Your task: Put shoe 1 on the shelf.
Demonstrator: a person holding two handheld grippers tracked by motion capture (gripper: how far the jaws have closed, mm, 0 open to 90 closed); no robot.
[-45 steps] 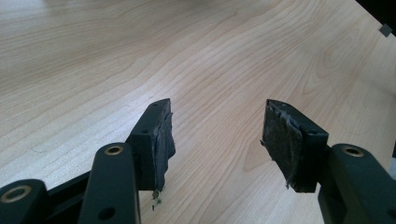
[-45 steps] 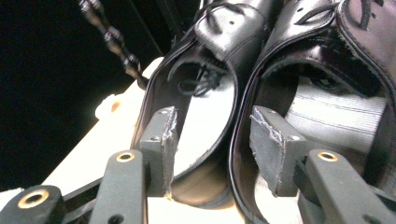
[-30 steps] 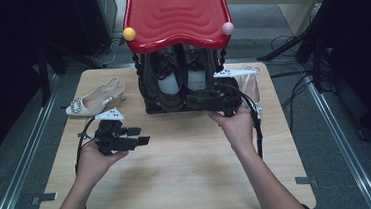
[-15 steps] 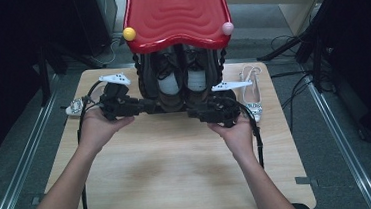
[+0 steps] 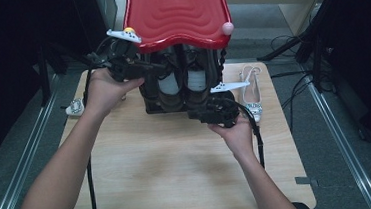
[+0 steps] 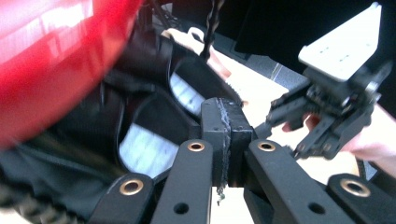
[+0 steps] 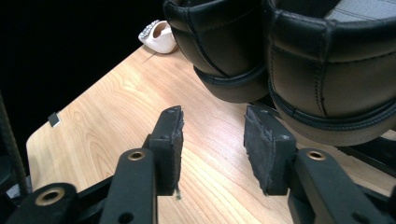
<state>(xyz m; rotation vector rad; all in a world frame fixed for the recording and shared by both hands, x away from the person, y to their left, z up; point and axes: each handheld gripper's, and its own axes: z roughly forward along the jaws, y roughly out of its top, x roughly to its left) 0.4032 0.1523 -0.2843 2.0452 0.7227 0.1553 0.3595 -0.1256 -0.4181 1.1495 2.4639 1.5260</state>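
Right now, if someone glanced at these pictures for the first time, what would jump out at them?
The glossy red wavy top of the rack at the far middle of the wooden table dominates, with a pair of black shoes shelved beneath it. The left gripper, jaws shut, is raised at the rack's left side, while the right gripper stands open just before the shoes' heels. A pale embellished slingback lies at the table's right edge.

- left gripper (image 6: 223,128): black jaws, brass-ringed rivets, pale triangular plate on top
- right gripper (image 7: 212,140): black, rough dark pads (image 7: 261,140), black cable
- forearms bare, no sleeves
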